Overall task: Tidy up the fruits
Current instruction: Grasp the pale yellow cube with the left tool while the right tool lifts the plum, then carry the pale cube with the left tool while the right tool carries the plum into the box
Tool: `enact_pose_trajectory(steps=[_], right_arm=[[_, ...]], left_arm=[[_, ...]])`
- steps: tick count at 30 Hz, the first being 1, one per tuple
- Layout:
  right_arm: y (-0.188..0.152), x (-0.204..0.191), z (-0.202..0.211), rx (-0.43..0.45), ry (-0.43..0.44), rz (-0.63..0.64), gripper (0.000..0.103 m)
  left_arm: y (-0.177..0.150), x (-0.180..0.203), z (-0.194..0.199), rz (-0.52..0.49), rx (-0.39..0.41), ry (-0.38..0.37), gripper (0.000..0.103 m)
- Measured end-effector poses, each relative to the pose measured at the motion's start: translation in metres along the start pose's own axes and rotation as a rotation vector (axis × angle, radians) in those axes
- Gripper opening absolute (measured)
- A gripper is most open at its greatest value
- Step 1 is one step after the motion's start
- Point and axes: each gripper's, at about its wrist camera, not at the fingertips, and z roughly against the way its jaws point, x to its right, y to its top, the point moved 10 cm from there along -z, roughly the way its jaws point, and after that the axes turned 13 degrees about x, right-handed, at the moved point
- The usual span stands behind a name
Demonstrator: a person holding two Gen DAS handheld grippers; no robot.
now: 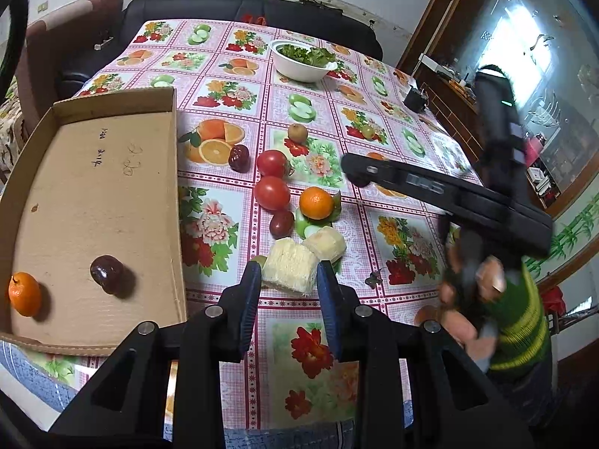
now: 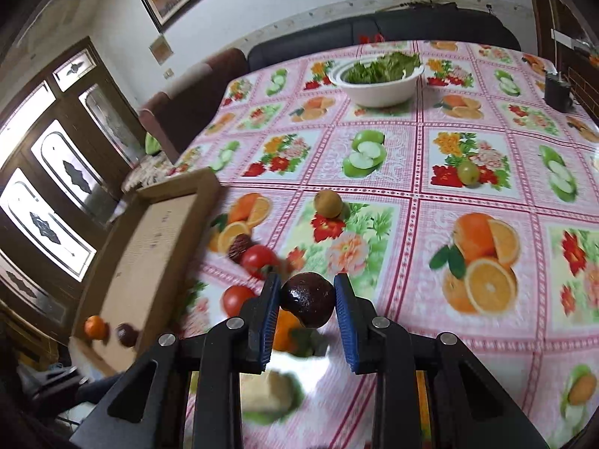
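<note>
My left gripper (image 1: 290,271) is shut on a pale yellow chunk (image 1: 288,267) low over the tablecloth. A second pale chunk (image 1: 325,245) lies just beyond it. My right gripper (image 2: 307,284) is shut on a dark glossy fruit (image 2: 307,301) and holds it above the table; from the left wrist view the right gripper (image 1: 353,174) reaches in from the right. Two tomatoes (image 1: 272,177), a mandarin (image 1: 316,204), a dark red fruit (image 1: 281,222), another (image 1: 239,157) and a brown fruit (image 1: 297,133) lie loose. The cardboard tray (image 1: 112,187) holds a mandarin (image 1: 24,293) and a dark fruit (image 1: 108,273).
A white bowl of greens (image 1: 303,60) stands at the far side of the table, and a small black object (image 1: 415,99) sits near the right edge. The person's hand (image 1: 468,288) and green striped sleeve are at the right. A sofa backs the table.
</note>
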Motion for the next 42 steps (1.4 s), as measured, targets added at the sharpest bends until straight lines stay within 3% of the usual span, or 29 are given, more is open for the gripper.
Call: enact_pose_trajectory(steps=[3, 9, 21, 27, 42], right_arm=[[0.002, -0.007, 0.024, 0.028, 0.023, -0.005, 0.03], [0.008, -0.027, 0.054, 0.063, 0.065, 0.002, 0.03], [0.005, -0.074, 0.063, 0.06, 0.139, 0.051, 0.03], [-0.002, -0.1, 0.054, 0.036, 0.174, 0.08, 0.029], [-0.008, -0.115, 0.035, 0.007, 0.186, 0.102, 0.029]], left_arm=[[0.004, -0.005, 0.005, 0.006, 0.015, 0.029, 0.028], [0.015, -0.023, 0.02, -0.001, 0.058, 0.157, 0.028], [0.031, -0.086, 0.039, 0.033, 0.123, 0.367, 0.028], [0.032, -0.108, 0.042, 0.063, 0.129, 0.403, 0.028], [0.028, -0.133, 0.039, 0.106, 0.116, 0.421, 0.028]])
